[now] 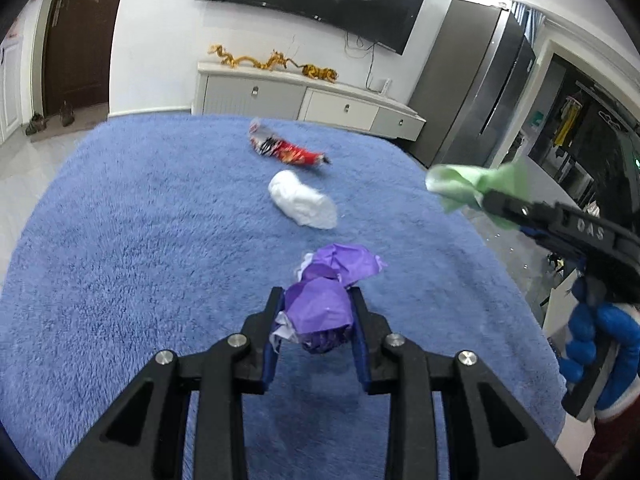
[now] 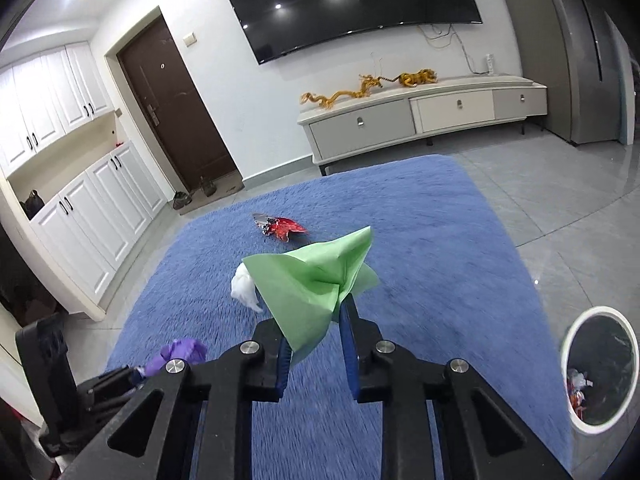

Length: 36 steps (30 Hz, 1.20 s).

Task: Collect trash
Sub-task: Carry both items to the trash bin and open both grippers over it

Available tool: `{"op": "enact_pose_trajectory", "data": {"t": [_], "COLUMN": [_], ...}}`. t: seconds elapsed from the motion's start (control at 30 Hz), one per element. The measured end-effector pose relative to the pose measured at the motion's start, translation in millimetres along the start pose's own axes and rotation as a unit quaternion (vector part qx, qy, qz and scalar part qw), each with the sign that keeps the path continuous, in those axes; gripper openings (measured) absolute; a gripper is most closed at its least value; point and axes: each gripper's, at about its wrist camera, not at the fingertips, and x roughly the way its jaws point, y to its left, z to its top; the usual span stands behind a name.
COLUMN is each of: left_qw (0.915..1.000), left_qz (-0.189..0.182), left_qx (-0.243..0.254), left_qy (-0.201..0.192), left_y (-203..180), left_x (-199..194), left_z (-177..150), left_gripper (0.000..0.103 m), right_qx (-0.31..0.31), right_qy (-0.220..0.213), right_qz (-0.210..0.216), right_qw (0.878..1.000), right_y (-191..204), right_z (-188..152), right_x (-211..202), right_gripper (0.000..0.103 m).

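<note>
My left gripper (image 1: 317, 300) is shut on a crumpled purple paper (image 1: 324, 304) and holds it just above the blue rug (image 1: 140, 240). The purple paper also shows in the right wrist view (image 2: 180, 354). My right gripper (image 2: 312, 316) is shut on a green paper (image 2: 308, 280) and holds it up in the air; in the left wrist view it (image 1: 486, 200) is at the right with the green paper (image 1: 468, 186). A white paper wad (image 1: 304, 200) (image 2: 245, 286) and a red snack wrapper (image 1: 288, 150) (image 2: 280, 227) lie on the rug.
A white trash bin (image 2: 600, 368) with some trash inside stands on the tile floor right of the rug (image 2: 440, 240). A TV cabinet (image 2: 420, 116) stands along the far wall. White cupboards (image 2: 80, 216) and a door are at the left.
</note>
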Motion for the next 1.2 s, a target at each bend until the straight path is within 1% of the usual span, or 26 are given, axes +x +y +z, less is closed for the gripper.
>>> {"op": "enact_pose_trajectory", "data": {"t": [0.17,0.33,0.5,0.67,0.87,1.07,1.2], "left_qw": [0.9991,0.9962,0.9901,0.9844,0.9804,0.9781,0.9766], "left_qz": [0.019,0.038,0.057,0.062,0.06,0.052,0.041], "left_qx": [0.026,0.056,0.094,0.127,0.155,0.179,0.197], "left_qy": [-0.026,-0.056,-0.087,-0.104,-0.105,-0.093,-0.077], "left_y": [-30,-66,-103,-137,-167,-193,-217], "left_x": [-22,-44,-61,-67,-61,-37,-17], "left_z": [5,13,19,22,26,32,36], "left_gripper": [0.029,0.029,0.029,0.029,0.029,0.029,0.029], "right_qx": [-0.001,-0.001,0.012,0.021,0.035,0.063,0.085], "right_qy": [-0.016,-0.039,-0.074,-0.1,-0.117,-0.128,-0.134], "right_qz": [0.0,-0.003,-0.013,-0.025,-0.036,-0.046,-0.064], "right_qw": [1.0,0.999,0.997,0.994,0.992,0.989,0.985], "right_y": [-3,-9,-22,-36,-53,-82,-110], "right_z": [-13,-19,-17,-17,-22,-24,-28], "right_x": [-38,-75,-108,-131,-145,-153,-158], "right_gripper": [0.02,0.02,0.02,0.02,0.02,0.02,0.02]}}
